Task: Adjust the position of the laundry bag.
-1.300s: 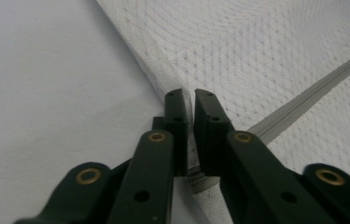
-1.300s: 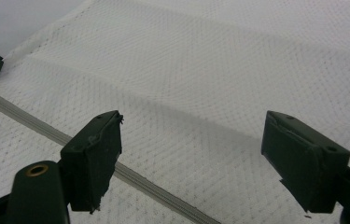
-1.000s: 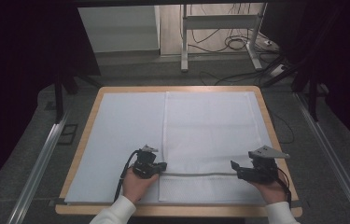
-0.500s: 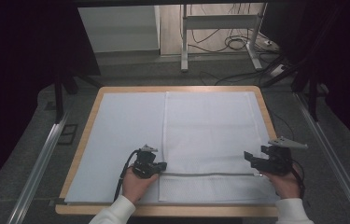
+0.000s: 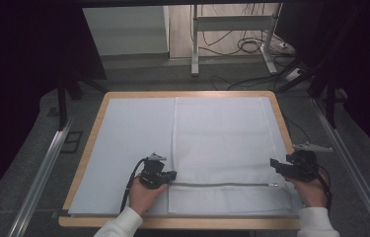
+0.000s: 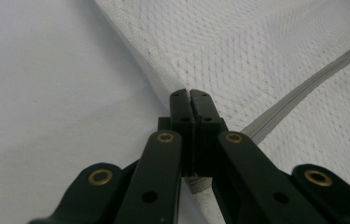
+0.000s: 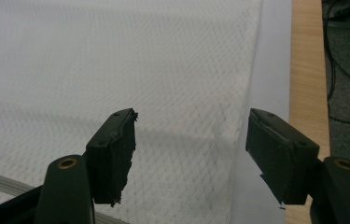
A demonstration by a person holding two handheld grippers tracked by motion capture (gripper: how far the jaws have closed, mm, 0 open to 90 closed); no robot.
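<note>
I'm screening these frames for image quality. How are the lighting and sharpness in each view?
High view: the table is evenly lit, the surroundings fall into deep shadow, and detail is soft. Left gripper view: the mesh bag and zipper are sharp, while the left gripper up close is slightly blurred. Right gripper view: the mesh weave is crisp, with a soft shadow under the right gripper; no glare.

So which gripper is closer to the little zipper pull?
Right. The right gripper hangs open just above the zipper pull at the zipper's right end; the left gripper is shut on the mesh bag at the other end.
</note>
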